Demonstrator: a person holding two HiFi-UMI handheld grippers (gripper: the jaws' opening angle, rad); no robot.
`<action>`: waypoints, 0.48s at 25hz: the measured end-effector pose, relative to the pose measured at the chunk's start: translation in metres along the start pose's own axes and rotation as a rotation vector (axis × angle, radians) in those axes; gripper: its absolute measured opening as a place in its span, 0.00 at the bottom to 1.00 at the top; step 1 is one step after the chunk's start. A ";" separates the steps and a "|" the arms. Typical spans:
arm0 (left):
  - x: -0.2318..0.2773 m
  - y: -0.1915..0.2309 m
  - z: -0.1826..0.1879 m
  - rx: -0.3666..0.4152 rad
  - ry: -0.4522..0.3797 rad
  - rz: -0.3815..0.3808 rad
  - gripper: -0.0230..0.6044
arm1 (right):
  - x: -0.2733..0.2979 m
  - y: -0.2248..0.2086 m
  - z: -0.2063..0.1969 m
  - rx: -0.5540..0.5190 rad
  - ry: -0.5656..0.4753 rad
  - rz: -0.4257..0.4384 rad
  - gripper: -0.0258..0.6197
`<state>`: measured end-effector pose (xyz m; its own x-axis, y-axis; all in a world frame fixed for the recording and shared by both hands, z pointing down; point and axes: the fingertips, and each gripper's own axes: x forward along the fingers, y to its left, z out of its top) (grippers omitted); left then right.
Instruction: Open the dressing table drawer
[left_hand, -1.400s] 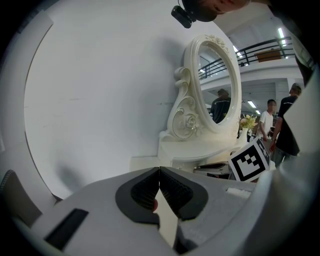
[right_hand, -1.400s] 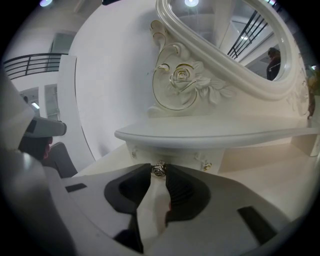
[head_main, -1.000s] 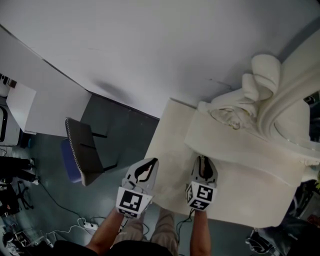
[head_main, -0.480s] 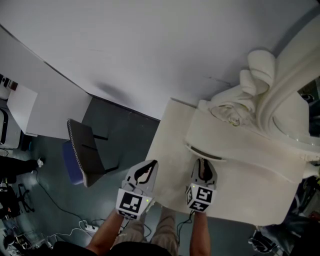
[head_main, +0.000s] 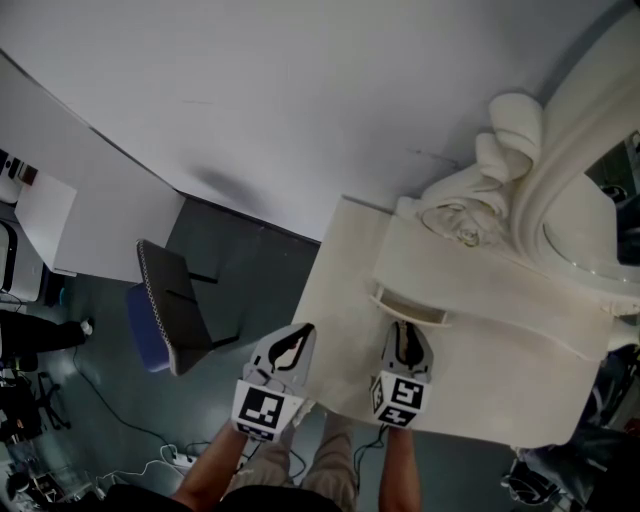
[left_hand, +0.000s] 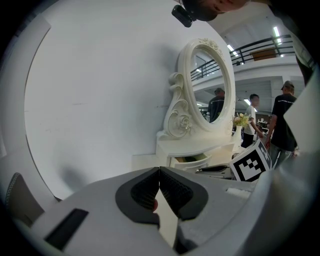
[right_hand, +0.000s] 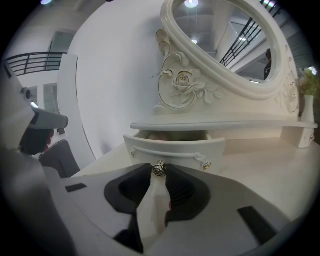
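Note:
The cream dressing table (head_main: 500, 345) carries an oval mirror (right_hand: 225, 45) in a carved frame. Its small drawer (head_main: 408, 305) sits under the upper shelf and is pulled partly out, the inside showing. My right gripper (right_hand: 159, 172) is shut on the drawer's little metal knob (right_hand: 159, 169) at the middle of the drawer front (right_hand: 175, 149). In the head view the right gripper (head_main: 405, 338) lies over the tabletop right in front of the drawer. My left gripper (head_main: 293, 347) hovers at the table's left edge, shut with nothing in it (left_hand: 159, 180).
A dark chair (head_main: 170, 310) with a blue seat stands on the floor to the left, near a white wall. A power strip (head_main: 180, 452) and cables lie on the floor. A white vase (right_hand: 306, 125) stands on the table's right. People stand beyond the table (left_hand: 282, 120).
The drawer has slid out from under the shelf, from closed to partly open, as my right gripper drew back with the knob. The left gripper has stayed in place.

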<state>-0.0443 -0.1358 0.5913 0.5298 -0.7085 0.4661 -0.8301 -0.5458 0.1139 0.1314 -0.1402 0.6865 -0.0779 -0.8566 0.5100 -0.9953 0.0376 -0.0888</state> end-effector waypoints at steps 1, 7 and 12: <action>-0.001 0.000 0.000 0.000 0.000 0.000 0.04 | -0.001 0.001 -0.001 0.000 0.000 0.000 0.18; -0.006 -0.003 -0.001 0.009 -0.001 -0.004 0.04 | -0.008 0.003 -0.005 0.004 0.001 0.002 0.18; -0.012 -0.005 -0.001 0.013 -0.003 -0.007 0.04 | -0.014 0.006 -0.007 0.002 -0.003 0.002 0.18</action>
<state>-0.0461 -0.1241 0.5862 0.5364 -0.7061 0.4623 -0.8239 -0.5568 0.1056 0.1265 -0.1247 0.6848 -0.0800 -0.8578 0.5077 -0.9950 0.0385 -0.0916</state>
